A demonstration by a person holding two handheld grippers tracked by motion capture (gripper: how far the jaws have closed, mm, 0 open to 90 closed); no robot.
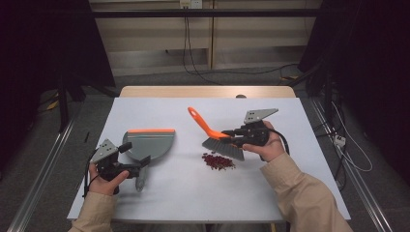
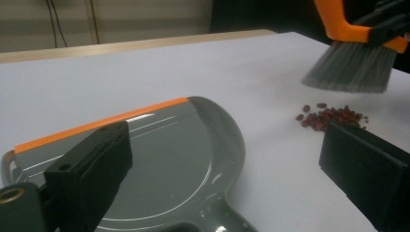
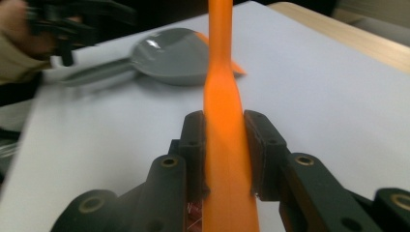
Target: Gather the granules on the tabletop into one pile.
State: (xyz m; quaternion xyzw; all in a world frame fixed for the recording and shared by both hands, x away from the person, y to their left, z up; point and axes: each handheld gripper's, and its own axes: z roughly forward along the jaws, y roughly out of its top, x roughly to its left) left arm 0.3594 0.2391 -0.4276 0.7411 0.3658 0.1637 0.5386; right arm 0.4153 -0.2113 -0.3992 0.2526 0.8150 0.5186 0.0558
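Table: a white table carries everything; the bare top between pan and pile gives room to sweep.
Dustpan: the grey dustpan with an orange lip lies flat at the left, its handle pointing toward the person, well apart from the pile.
Brush: the orange-handled brush hangs tilted, its grey bristles just above and behind the pile.
Right gripper: the right gripper is clenched on the brush handle, jaws tight on both sides in its own view.
Left gripper: the left gripper is spread wide at the dustpan handle, gripping nothing.
Beans: a small pile of dark red beans sits mid-table.
Doing it well: likely grasp the pan handle first, press its lip flat near the pile, then sweep in short, low strokes toward it.
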